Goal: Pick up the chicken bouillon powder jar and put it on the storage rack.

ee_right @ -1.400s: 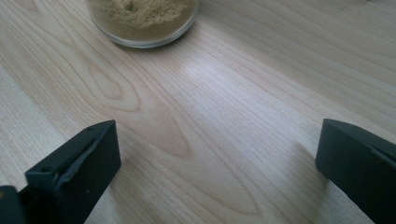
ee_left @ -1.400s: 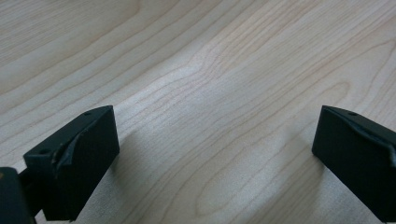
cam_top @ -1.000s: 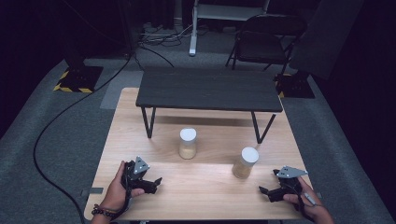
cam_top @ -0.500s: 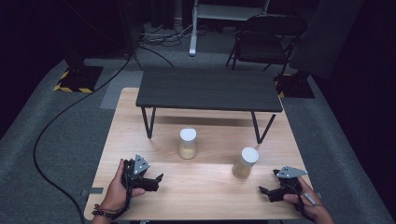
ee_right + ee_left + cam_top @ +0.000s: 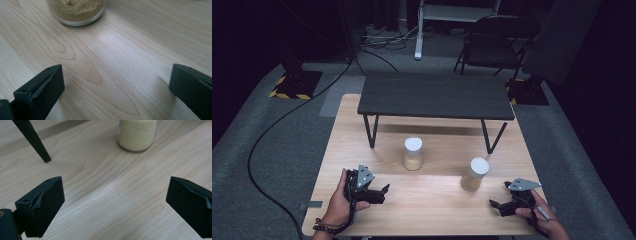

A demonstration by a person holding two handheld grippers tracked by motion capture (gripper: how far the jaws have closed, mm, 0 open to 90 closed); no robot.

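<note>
Dark room, wooden table [image 5: 432, 210] — both jars untouched. Left gripper [image 5: 379, 192] nudged slightly forward, jaws spread, probably toward pale jar [image 5: 413, 154]; right gripper [image 5: 498, 205] released near brown jar [image 5: 475, 174].

No readable text or labels

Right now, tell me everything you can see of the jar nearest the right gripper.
The jar is a clear, glass-looking cylinder with a white round lid, filled nearly to the top with a tan, fine powder. It stands upright on the light wooden table, in front of the small black table's right legs. Nothing grips it: the right gripper sits apart from it, jaws wide open and aimed toward its base.
</note>
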